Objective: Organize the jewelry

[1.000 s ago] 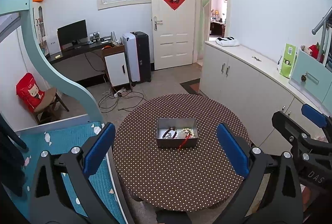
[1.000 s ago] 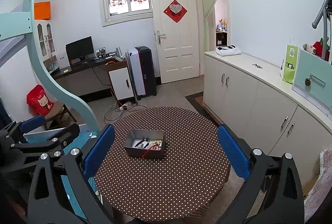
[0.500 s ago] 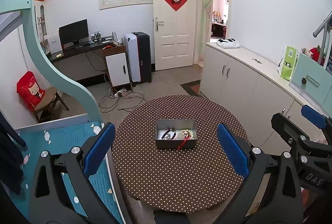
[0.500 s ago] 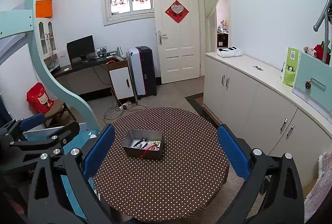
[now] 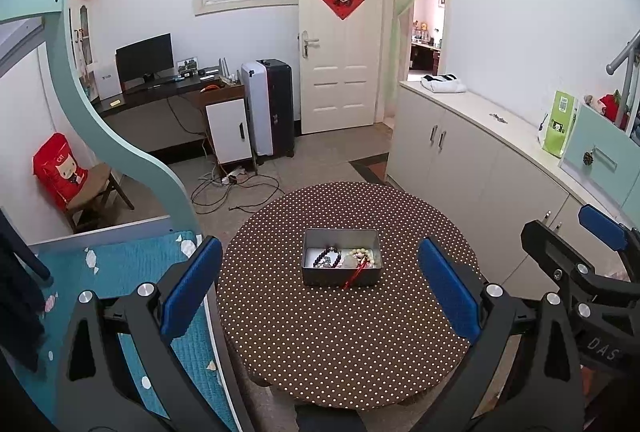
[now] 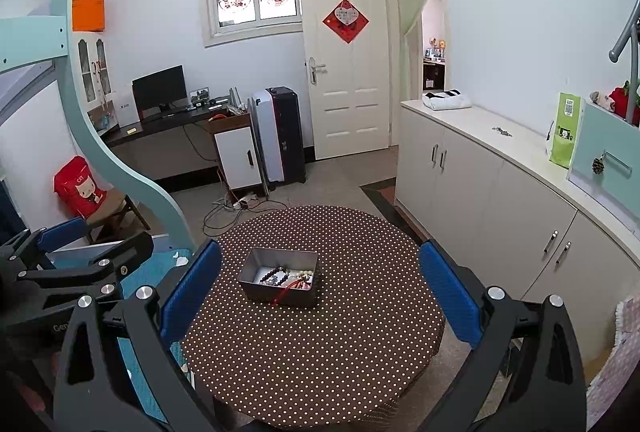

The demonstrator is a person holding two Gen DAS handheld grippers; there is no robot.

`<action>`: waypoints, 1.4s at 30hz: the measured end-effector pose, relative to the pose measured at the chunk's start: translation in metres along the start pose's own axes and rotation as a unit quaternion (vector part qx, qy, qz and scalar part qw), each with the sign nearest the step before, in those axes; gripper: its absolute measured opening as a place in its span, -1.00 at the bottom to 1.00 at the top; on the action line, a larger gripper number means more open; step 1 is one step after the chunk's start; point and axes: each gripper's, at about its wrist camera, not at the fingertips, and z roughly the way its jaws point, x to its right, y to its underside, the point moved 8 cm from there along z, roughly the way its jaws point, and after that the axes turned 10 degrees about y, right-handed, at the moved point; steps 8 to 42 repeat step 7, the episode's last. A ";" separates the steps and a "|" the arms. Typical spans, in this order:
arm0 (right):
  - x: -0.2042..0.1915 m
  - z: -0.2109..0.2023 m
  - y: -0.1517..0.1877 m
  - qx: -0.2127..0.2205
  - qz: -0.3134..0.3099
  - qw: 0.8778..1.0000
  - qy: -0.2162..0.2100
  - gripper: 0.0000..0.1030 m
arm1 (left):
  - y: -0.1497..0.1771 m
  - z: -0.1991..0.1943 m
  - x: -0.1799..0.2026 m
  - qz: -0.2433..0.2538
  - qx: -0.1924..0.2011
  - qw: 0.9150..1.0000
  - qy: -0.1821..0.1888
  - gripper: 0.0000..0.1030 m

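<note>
A grey metal tin stands near the middle of a round table with a brown dotted cloth. It holds a dark bead bracelet, a pale bead bracelet and a red tassel that hangs over the front wall. The tin also shows in the right wrist view. My left gripper is open and empty, high above the table's near side. My right gripper is open and empty too, to the right of the left one.
A teal bed frame and blue mattress lie left of the table. White cabinets run along the right wall. A desk, a suitcase and a door stand at the back. Cables lie on the floor.
Both grippers have risen and drawn back slightly; the table and tin look a little smaller and lower. The tin and jewelry have not moved.
</note>
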 end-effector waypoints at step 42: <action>-0.002 0.005 0.000 -0.006 -0.001 1.000 -0.001 0.85 | 0.000 0.004 -0.002 -0.001 -0.007 1.000 -0.003 0.90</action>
